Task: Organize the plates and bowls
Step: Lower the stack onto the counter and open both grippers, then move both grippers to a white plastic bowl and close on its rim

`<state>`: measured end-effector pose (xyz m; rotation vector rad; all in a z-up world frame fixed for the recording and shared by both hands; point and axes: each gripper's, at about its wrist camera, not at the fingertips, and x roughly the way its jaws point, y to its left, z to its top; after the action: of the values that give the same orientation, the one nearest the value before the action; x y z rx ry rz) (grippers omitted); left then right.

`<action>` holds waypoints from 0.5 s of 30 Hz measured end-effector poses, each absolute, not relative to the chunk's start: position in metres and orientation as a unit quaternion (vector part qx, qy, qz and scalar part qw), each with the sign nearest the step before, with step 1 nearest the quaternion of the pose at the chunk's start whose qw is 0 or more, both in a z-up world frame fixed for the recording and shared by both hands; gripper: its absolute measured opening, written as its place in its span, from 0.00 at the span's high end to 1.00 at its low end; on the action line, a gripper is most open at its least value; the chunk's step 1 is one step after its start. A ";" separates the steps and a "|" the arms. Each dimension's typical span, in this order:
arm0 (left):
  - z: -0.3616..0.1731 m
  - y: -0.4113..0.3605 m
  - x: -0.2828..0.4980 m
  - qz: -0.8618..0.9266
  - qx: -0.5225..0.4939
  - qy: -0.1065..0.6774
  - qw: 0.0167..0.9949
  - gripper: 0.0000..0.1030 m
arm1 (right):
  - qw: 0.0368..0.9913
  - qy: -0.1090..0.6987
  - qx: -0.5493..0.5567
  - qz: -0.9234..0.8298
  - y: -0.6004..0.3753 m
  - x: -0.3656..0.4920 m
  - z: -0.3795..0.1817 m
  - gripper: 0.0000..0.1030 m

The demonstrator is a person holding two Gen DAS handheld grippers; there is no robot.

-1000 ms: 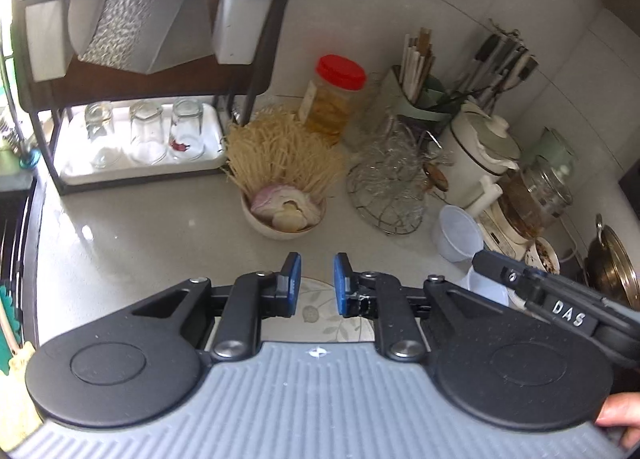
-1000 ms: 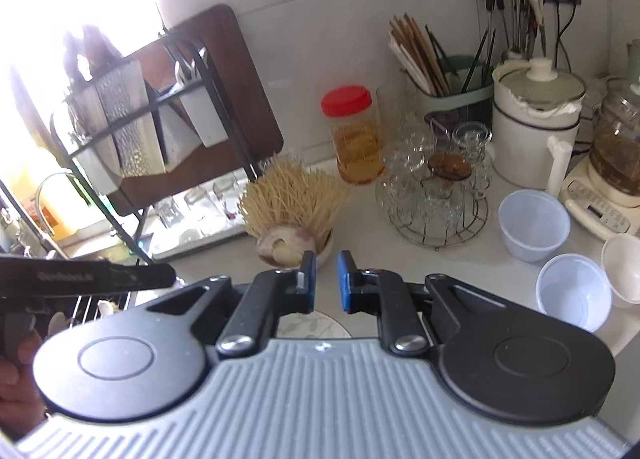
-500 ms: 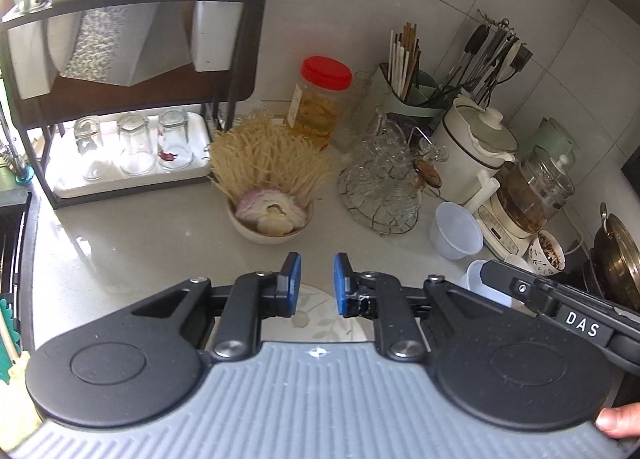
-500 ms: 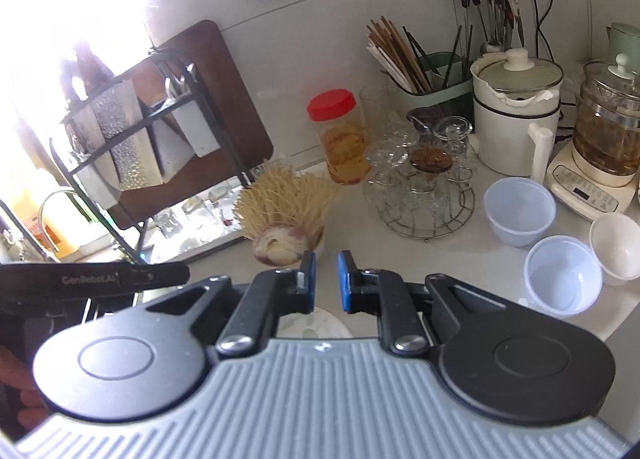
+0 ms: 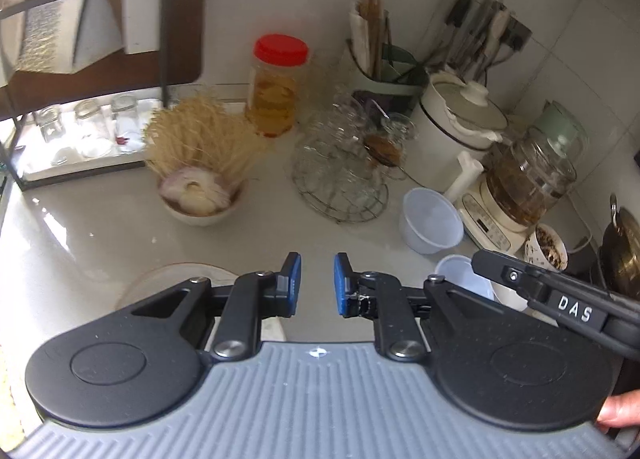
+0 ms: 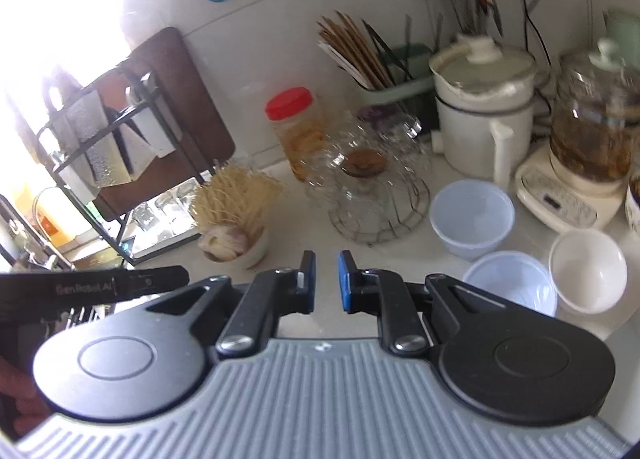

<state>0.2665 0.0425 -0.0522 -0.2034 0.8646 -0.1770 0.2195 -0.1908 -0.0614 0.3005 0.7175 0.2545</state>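
Both tools have slid rightward along the bench since a second ago: the plate [image 5: 176,279] that sat between the left tool's [image 5: 316,279] pads is now off to its left, and the plastic bowls have drawn nearer in both views. We see the left tool's jaws nearly together with nothing between them, and the right tool [image 6: 326,279] the same, a narrow gap and empty.

The task's things sit at the right: a translucent bowl [image 6: 472,217] beside the wire rack of glasses [image 6: 376,195], a second translucent bowl [image 6: 510,283] nearer us, and a white bowl [image 6: 586,269] just beside it near the bench edge.

We judge the main risk is a tool nudging a light plastic bowl instead of gripping it, since the jaws are too close to straddle a rim. A sweep too far could also knock the glasses or push the white bowl off the edge.

The bench [image 5: 80,243] is pale, glossy and crowded, in a tiled kitchen with a dish rack [image 5: 80,79] by a bright window.
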 end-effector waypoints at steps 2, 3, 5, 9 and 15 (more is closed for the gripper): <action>-0.060 0.029 0.271 -0.094 -0.098 0.424 0.896 0.75 | 0.913 0.357 0.158 0.116 -0.203 0.221 -0.067 0.84; -0.063 0.023 0.273 -0.099 -0.103 0.426 0.893 0.75 | 0.912 0.359 0.163 0.116 -0.209 0.221 -0.070 0.84; -0.068 0.009 0.277 -0.104 -0.105 0.427 0.892 0.72 | 0.910 0.361 0.170 0.112 -0.221 0.220 -0.074 0.84; -0.074 -0.019 0.281 -0.110 -0.087 0.429 0.892 0.64 | 0.910 0.362 0.173 0.099 -0.245 0.218 -0.081 0.84; -0.090 -0.053 0.298 -0.127 -0.084 0.452 0.879 0.44 | 0.901 0.377 0.201 0.077 -0.283 0.217 -0.098 0.81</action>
<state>0.2979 -0.0532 -0.0905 -0.1745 0.9414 -0.2652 0.2170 -0.2826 -0.0979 0.4149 0.7808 0.1592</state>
